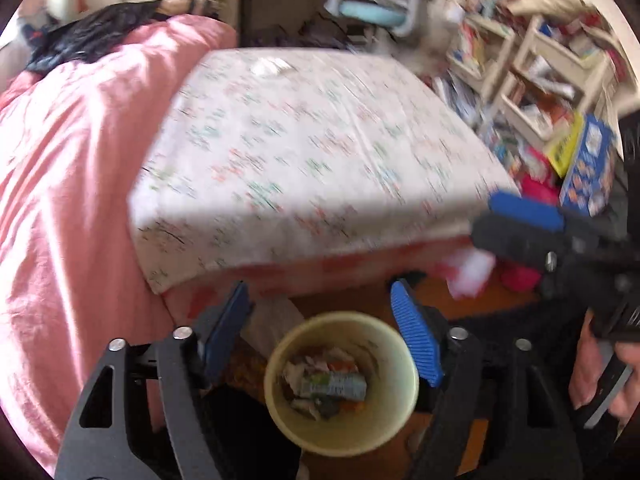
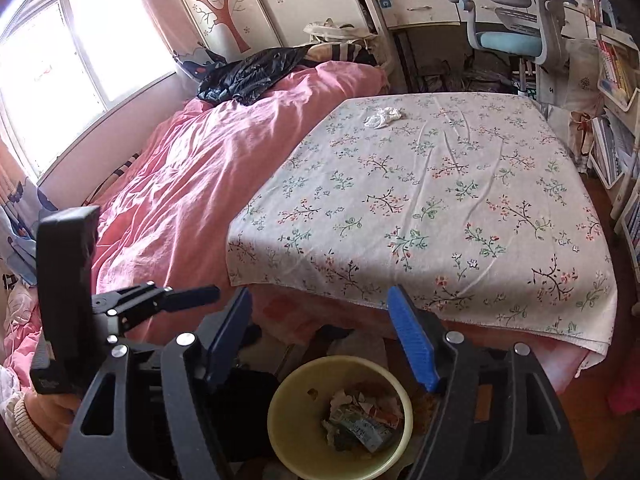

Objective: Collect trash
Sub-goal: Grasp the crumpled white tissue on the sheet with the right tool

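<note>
The left wrist view is smeared by blur, so the small white-and-pink scrap (image 1: 468,276) beside the right tongs (image 1: 486,216) cannot be identified, nor whether it is touching them. A hand (image 1: 600,364) at that picture's right edge is cut off. Both the left tongs (image 1: 320,308) and the right tongs (image 2: 320,308) stand released, nothing between their blue pads. Below them sits a pale yellow bin (image 2: 280,412) holding crumpled wrappers (image 2: 362,420) and torn paper. 1 crumpled white tissue (image 2: 383,117) lies on the floral sheet (image 2: 440,208) at the bed's far side, well apart from the bin. A pink duvet (image 2: 192,184) covers the left half; desk and chair (image 2: 516,24) stand beyond.
</note>
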Motion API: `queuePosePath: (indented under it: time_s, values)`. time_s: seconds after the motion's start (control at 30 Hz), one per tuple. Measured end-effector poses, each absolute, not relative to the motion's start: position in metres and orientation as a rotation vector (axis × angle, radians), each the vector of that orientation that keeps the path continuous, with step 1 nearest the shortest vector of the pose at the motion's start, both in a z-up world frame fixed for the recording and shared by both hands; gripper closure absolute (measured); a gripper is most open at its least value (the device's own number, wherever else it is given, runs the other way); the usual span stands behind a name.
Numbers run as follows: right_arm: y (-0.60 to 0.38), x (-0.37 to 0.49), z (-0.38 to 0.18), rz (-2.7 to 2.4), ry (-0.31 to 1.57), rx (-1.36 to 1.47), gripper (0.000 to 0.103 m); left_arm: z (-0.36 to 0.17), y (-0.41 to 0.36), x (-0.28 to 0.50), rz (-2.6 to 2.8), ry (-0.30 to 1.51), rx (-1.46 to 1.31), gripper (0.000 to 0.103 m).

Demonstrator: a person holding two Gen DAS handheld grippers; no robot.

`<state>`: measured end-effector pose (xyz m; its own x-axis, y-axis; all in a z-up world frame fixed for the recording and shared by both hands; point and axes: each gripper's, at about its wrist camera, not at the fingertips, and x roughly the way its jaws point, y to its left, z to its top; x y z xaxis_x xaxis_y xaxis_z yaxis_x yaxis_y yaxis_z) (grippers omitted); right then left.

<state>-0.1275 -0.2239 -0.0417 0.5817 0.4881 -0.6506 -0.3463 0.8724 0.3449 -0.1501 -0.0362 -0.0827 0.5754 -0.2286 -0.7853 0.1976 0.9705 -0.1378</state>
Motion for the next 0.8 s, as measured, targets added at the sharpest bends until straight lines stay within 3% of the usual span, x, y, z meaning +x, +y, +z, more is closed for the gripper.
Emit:
queuePosePath:
  time_s: [0.3, 0.53, 0.8]
  values:
    - [-0.210, -0.086, -0.046, 0.486, 0.837, 0.127, 0.033, -0.046, 0.029, -0.092, 0.003, 0.798, -0.211, 0.015]
    - [-0.184, -0.009, -0.051, 0.480, 0.835, 0.015, 0.031, -0.056, 0.078, -0.072, 0.140, 0.816, -0.363, 0.014]
    - [-0.149, 0.117, -0.060, 0.428, 0.823, -0.073, 0.031, -0.052, 0.073, -0.069, 0.103, 0.790, -0.390, 0.014]
